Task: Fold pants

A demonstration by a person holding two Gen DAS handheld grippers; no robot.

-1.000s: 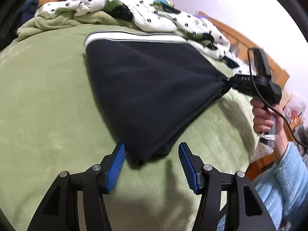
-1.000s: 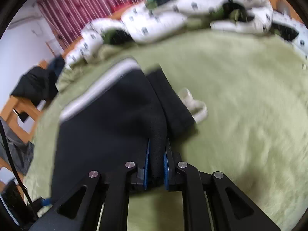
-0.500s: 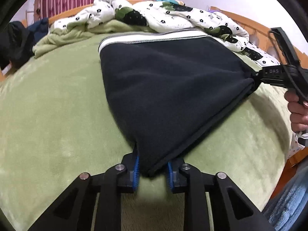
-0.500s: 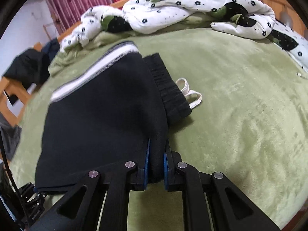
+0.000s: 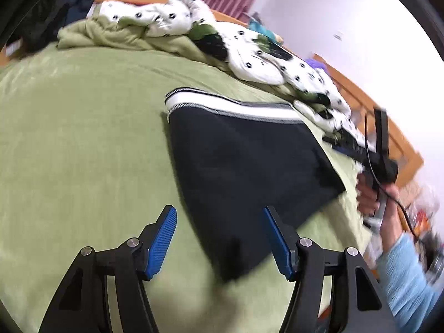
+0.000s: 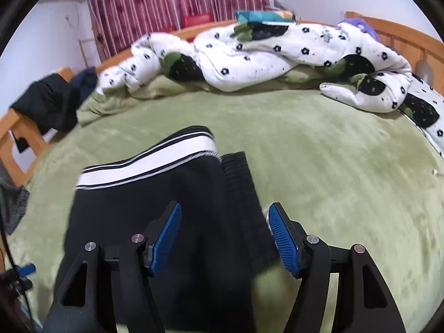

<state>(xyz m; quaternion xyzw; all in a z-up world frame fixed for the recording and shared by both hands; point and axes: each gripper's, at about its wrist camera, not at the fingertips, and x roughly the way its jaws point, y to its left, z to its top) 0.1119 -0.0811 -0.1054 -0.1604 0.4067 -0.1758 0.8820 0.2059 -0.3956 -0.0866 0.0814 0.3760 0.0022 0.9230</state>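
Observation:
The black pants [image 5: 244, 166] with a white striped band [image 5: 230, 106] lie folded flat on the green blanket. In the right wrist view they [image 6: 155, 211] fill the lower left, the ribbed black waistband [image 6: 238, 183] along their right edge. My left gripper [image 5: 220, 238] is open and empty, its blue pads either side of the pants' near corner. My right gripper [image 6: 224, 236] is open and empty above the pants' near edge. It also shows in the left wrist view [image 5: 380, 161], held in a hand just off the pants' far right corner.
A rumpled white flowered duvet [image 6: 277, 52] and green bedding are heaped along the far side of the green blanket [image 6: 333, 166]. A wooden bed frame [image 6: 402, 33] runs around the bed. Dark clothes [image 6: 50, 102] hang on a wooden stand at the left.
Both grippers were shut on the pants half a second ago. Both have now opened and let go, and the pants lie flat on the blanket.

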